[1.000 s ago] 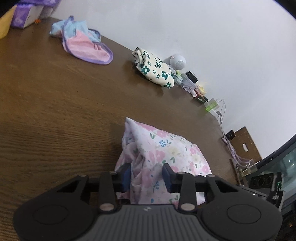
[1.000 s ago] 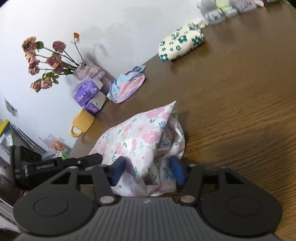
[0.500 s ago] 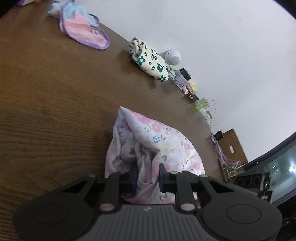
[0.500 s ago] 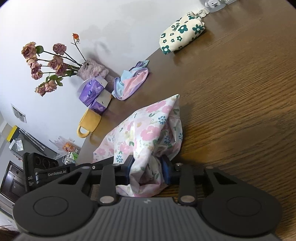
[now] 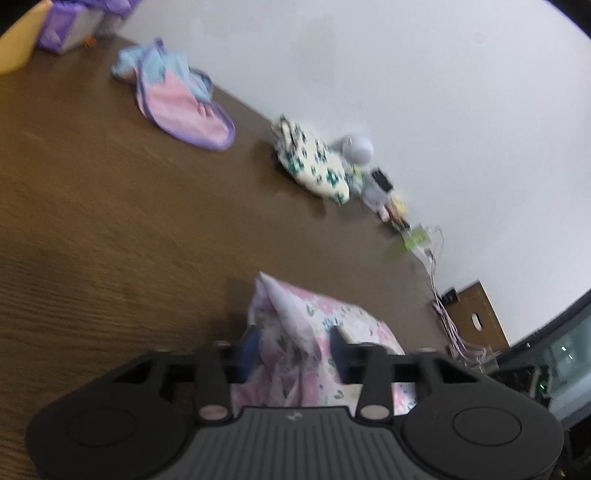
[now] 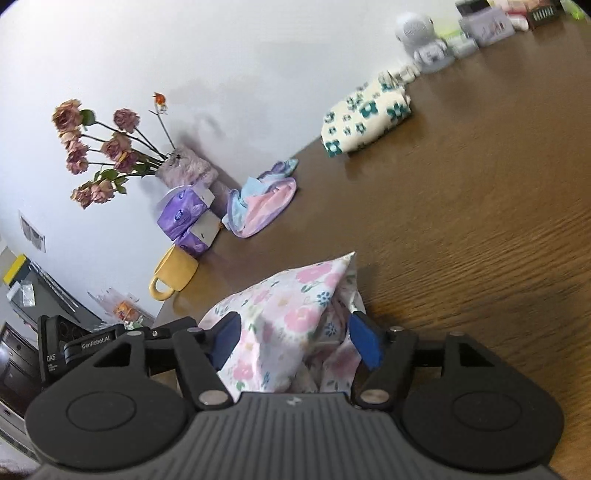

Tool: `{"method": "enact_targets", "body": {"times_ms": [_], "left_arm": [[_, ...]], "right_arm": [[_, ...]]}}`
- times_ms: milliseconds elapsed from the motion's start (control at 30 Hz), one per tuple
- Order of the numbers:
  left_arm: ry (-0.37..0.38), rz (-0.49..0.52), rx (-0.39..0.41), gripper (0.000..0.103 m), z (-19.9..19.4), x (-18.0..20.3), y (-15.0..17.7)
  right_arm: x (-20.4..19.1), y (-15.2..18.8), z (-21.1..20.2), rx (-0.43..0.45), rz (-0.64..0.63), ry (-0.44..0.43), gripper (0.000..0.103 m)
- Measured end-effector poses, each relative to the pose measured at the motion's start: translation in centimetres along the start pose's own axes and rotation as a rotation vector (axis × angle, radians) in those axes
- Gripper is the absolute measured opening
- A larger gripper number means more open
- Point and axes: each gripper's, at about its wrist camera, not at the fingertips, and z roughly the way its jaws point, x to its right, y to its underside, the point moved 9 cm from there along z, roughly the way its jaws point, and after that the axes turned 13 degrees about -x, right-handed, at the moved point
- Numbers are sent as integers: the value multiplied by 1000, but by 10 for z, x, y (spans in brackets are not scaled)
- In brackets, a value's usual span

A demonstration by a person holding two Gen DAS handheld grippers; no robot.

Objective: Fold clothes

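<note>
A pink floral garment (image 5: 317,332) lies bunched on the brown wooden table (image 5: 110,229); it also shows in the right wrist view (image 6: 291,317). My left gripper (image 5: 293,345) is open, its jaws apart on either side of one end of the garment. My right gripper (image 6: 295,336) is open too, its blue pads (image 6: 364,341) straddling the other end. The cloth sits loose between both pairs of fingers.
A cream garment with green flowers (image 6: 365,118) lies folded by the wall, and a pink-and-blue garment (image 6: 258,199) lies crumpled. A yellow mug (image 6: 173,275), purple tissue packs (image 6: 184,218), dried flowers (image 6: 99,155), a white speaker (image 6: 421,33) and small items line the wall.
Both grippers were shut on the floral garment half a second ago and have now opened. The garment has dropped back between the fingers. The left view is blurred from motion.
</note>
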Motion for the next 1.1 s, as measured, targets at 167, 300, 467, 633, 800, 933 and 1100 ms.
{"method": "enact_targets", "body": {"times_ms": [167, 300, 467, 633, 800, 933, 1100], "left_arm": [[44, -55, -13, 11, 7, -10, 2], [37, -69, 42, 43, -15, -11, 5], [-46, 12, 70, 39, -39, 5, 22], [-84, 42, 47, 23, -33, 10, 35], [-45, 12, 12, 14, -20, 5, 37], [9, -33, -8, 7, -13, -1, 37], [136, -147, -32, 6, -9, -16, 38]], "right_arm": [[12, 3, 19, -43, 84, -71, 25], [11, 7, 15, -34, 94, -91, 35], [-7, 18, -9, 5, 1, -24, 52], [-13, 28, -16, 6, -30, -2, 52], [-10, 31, -9, -17, -17, -14, 45], [-7, 34, -4, -36, -8, -24, 29], [-2, 37, -1, -51, 19, -47, 19]]}}
